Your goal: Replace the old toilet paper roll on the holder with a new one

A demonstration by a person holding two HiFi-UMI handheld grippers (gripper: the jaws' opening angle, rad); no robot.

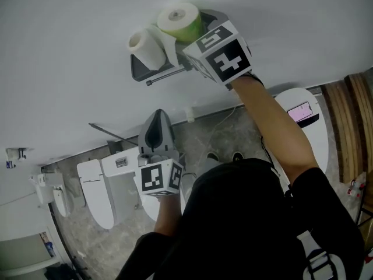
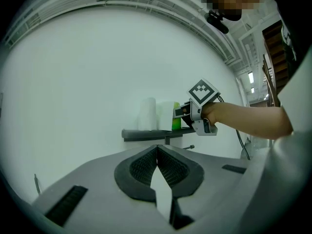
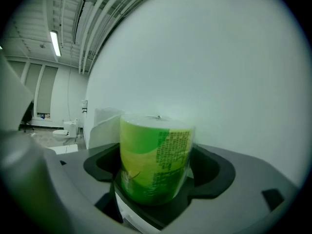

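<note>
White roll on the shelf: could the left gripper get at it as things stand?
Probably yes: nothing stands between the left gripper and the white roll; the right gripper is around the green roll beside it.

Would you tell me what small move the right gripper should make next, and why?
Probably close the right gripper on the green-wrapped toilet paper roll: it stands upright between the open jaws, with gaps either side, not yet gripped.

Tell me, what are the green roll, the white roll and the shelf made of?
Green roll: paper inside a thin shiny plastic wrap, probably; it glints and carries print. White roll: soft matte paper, bare, no shine. Shelf: dark grey, smooth, likely painted metal, though it could be plastic.
</note>
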